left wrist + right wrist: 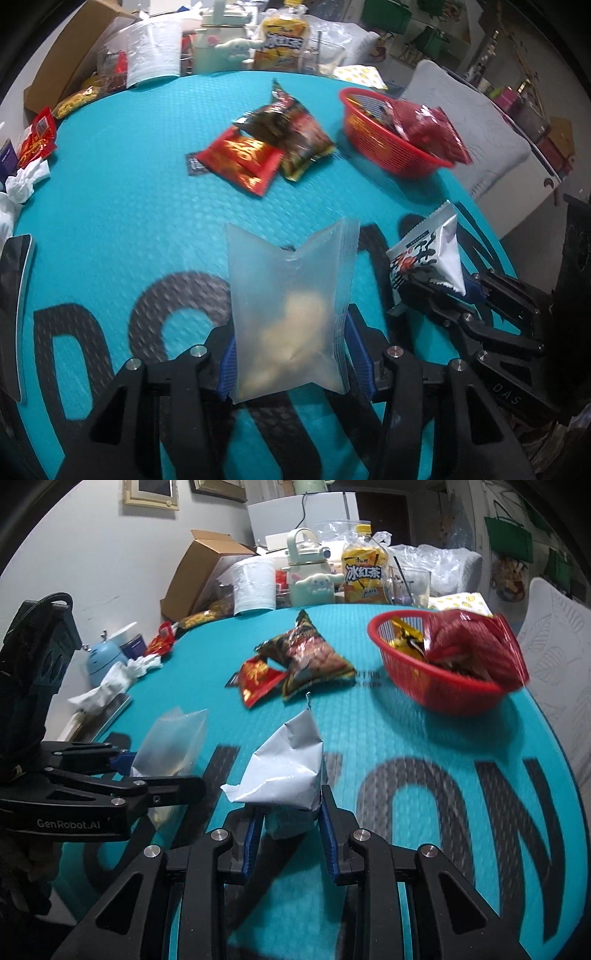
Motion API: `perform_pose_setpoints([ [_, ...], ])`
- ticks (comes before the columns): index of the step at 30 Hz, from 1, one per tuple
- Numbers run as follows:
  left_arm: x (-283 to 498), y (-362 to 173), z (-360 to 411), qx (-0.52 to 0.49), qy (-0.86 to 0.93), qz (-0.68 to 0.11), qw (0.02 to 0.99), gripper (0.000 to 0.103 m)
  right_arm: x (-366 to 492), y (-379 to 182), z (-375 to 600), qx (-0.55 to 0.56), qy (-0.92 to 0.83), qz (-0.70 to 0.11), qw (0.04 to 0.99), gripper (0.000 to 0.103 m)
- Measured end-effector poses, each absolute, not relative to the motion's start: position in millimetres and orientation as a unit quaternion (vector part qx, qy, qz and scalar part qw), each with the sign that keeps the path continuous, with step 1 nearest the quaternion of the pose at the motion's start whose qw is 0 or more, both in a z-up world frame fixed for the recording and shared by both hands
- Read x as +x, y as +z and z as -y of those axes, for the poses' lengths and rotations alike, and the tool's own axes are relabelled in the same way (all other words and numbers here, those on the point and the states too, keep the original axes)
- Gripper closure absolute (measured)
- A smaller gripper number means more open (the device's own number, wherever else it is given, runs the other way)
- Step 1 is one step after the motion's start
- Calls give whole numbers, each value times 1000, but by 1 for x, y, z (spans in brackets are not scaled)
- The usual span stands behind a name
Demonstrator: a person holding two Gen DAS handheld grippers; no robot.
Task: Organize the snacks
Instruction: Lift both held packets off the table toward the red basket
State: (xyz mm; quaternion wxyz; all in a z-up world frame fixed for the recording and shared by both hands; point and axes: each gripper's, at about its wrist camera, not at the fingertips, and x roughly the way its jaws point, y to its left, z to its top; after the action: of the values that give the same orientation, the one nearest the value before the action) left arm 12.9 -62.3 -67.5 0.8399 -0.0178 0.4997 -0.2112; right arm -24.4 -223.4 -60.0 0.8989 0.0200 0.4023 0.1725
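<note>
The job looks partly done. The red basket (397, 147), at the upper right of the left wrist view, already holds a large red bag (430, 129) and at least one yellow-and-black packet (406, 640), the red bag spilling over its right rim. Both grippers are loaded: the left gripper (291, 354), low in the centre of its own view, has its jaws closed on a translucent pouch (288, 314) with pale pieces inside, held upright above the teal tabletop (129, 206); the right gripper (288, 834) has its jaws closed on the lower end of a white-and-silver packet (284, 768), also raised off the surface. Neither packet is over the basket, which lies well apart from both, toward the upper right in each view. Two more snacks are left loose near the middle of the tabletop, left of the basket: a red foil packet (240, 158) with a dark brown bag (291, 136) lying partly across it. Another small red packet (35, 138) sits at the far left edge among the clutter; whether it belongs to the task is unclear. By my judgement, two packets in transit and at least two more remain.
</note>
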Motion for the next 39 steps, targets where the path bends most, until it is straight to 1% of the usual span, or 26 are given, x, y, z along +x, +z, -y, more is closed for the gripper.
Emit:
perform_pose_setpoints([
  [3,4,-67,71,-2,-220,-502,836,53,-37,-62,229,28,179,-407,896,74],
  [8,1,-73,81,11,-228,-508,831,53,-47,-66,234,33,177,-411,894,71],
  [9,1,-73,82,13,-228,-505,833,52,-47,-67,235,35,175,-414,892,68],
  [10,3,-74,83,14,-228,-503,833,51,-47,-68,237,37,173,-416,892,62],
  [12,5,-75,84,14,-229,-500,835,49,-45,-69,240,45,166,-418,892,55],
  [14,7,-75,85,15,-230,-496,837,46,-45,-70,244,54,164,-418,892,53],
  [16,9,-76,87,16,-230,-494,838,43,-43,-70,248,65,163,-421,890,45],
  [22,14,-76,92,23,-223,-492,841,41,-40,-71,257,97,165,-425,885,37],
  [24,15,-77,94,32,-224,-488,843,41,-40,-71,259,103,166,-424,884,37],
  [27,16,-78,101,50,-222,-482,846,37,-40,-70,259,98,165,-417,888,37],
  [29,16,-79,104,61,-216,-480,848,36,-41,-69,258,93,167,-415,890,40],
  [30,17,-79,106,67,-213,-479,849,36,-41,-69,257,93,170,-413,890,44],
  [31,17,-80,108,75,-210,-477,850,36,-41,-68,257,94,172,-412,890,51],
  [32,18,-80,109,80,-208,-476,851,36,-41,-68,257,93,173,-410,891,55],
  [33,18,-81,110,85,-206,-474,852,36,-41,-67,256,92,172,-408,892,62],
  [34,18,-81,111,88,-204,-473,853,36,-42,-67,256,91,173,-407,892,66],
  [39,19,-81,109,77,-205,-468,856,36,-42,-67,256,91,172,-405,894,67],
])
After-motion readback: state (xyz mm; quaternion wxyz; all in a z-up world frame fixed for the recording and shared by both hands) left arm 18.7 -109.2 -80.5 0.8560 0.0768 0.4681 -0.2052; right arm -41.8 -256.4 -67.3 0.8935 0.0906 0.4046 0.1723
